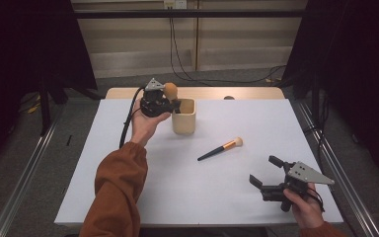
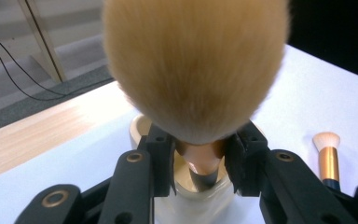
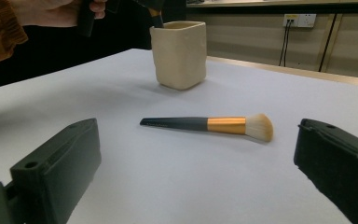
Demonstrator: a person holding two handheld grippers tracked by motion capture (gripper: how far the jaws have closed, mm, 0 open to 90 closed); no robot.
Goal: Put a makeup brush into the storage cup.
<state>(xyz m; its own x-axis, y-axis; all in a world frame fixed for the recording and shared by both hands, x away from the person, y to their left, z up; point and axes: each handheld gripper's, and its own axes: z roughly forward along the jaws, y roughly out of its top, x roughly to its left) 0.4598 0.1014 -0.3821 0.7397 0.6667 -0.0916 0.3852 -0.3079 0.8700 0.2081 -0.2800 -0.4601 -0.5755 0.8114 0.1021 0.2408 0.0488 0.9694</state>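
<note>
Left gripper (image 1: 173,104): holding a big powder brush (image 2: 196,70) by its neck just under the bristles, jaws closed tight on the copper-coloured ferrule from both sides. Brush standing upright, fluffy tan head up, dark handle end dipping into the mouth of the cream cup (image 1: 184,117). Hovering right over the cup's rim at the far left-centre part of the white table (image 1: 128,197); handle tip possibly resting on the cup's floor, though hard telling from the left gripper view, bristles blocking much of it.

Right gripper (image 1: 266,173): sitting low near the table's right front corner, jaws standing wide apart with nothing between them. Pointing toward the middle of the table.

Second brush (image 1: 220,148): lying flat on the table between the cup and the right gripper, well apart from both. Slim dark handle, gold band, small pale bristle head pointing toward the far right. In the right gripper view, lying crosswise ahead of the open jaws, cup standing behind it.
</note>
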